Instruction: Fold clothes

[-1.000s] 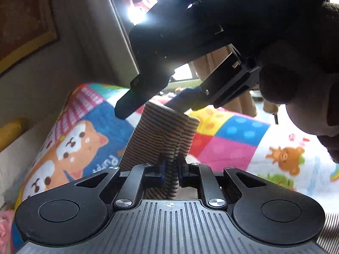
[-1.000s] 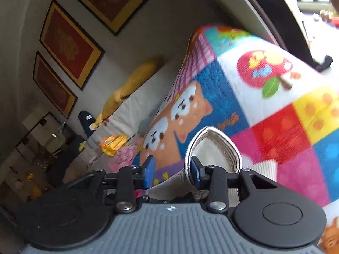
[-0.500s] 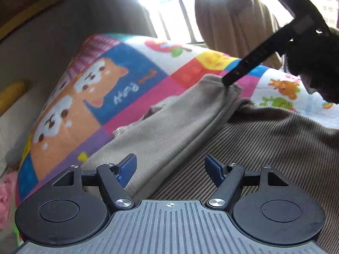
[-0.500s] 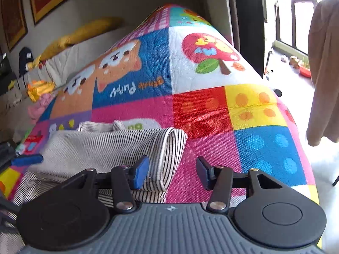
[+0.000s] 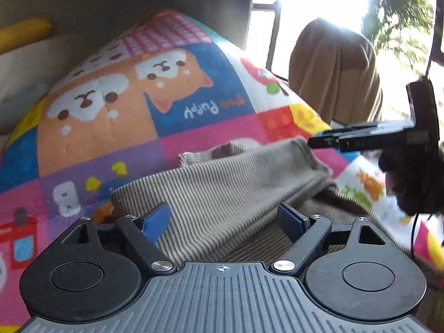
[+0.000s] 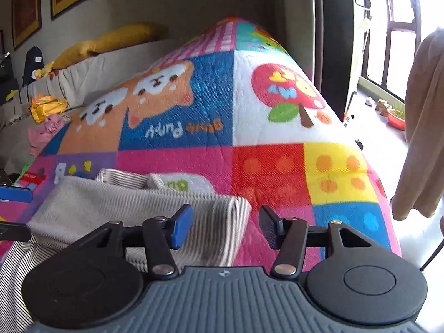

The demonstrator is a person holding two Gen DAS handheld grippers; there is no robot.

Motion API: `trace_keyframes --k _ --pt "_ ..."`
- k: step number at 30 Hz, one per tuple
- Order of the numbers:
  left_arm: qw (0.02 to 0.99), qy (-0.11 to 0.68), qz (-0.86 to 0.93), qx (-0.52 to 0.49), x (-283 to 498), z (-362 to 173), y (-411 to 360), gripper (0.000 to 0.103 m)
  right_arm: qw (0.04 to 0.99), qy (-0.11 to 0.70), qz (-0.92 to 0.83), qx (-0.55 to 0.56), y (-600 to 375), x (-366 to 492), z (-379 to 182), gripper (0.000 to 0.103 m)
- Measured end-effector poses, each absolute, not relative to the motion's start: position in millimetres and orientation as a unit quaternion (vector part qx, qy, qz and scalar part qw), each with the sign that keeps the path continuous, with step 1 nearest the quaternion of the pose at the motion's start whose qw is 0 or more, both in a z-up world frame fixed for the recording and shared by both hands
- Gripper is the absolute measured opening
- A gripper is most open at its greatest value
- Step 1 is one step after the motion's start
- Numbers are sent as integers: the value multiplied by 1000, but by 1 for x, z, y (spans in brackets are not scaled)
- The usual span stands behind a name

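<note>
A beige striped garment [image 5: 222, 183] lies on the colourful patchwork quilt [image 5: 111, 116], with one fold laid across its body. My left gripper [image 5: 224, 219] is open and empty, just above the near part of the garment. My right gripper [image 6: 224, 227] is open and empty, over the fold's end [image 6: 216, 222]. The right gripper also shows in the left wrist view [image 5: 360, 138], hovering beside the far end of the fold. A tip of the left gripper's blue pad [image 6: 14, 194] shows at the left edge of the right wrist view.
The quilt [image 6: 249, 116] covers a raised bed-like surface that drops off at the right toward the floor [image 6: 388, 144]. A brown cloth [image 6: 421, 127] hangs at the right by the window. A sofa [image 6: 83, 69] with yellow cushions and loose clothes stands at the left.
Both grippers held the striped fold up a second ago. They laid it down on the garment, opened, let go, and drew back a little.
</note>
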State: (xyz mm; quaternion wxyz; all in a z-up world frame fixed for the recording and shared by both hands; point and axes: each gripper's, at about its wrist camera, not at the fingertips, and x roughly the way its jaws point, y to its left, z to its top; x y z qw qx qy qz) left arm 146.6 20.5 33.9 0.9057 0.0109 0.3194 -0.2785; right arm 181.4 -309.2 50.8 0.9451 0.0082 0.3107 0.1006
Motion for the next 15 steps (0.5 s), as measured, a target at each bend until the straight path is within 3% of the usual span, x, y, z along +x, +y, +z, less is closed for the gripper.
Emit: trace_keyframes --k 4,8,15 --pt "901 375 -218 4 182 13 14 88 926 363 108 18 -295 210 33 53" --pt "902 396 -169 31 191 -5 14 88 914 393 92 36 -303 222 7 63" --pt "900 401 -169 14 190 -3 29 90 914 382 103 87 -326 221 19 63"
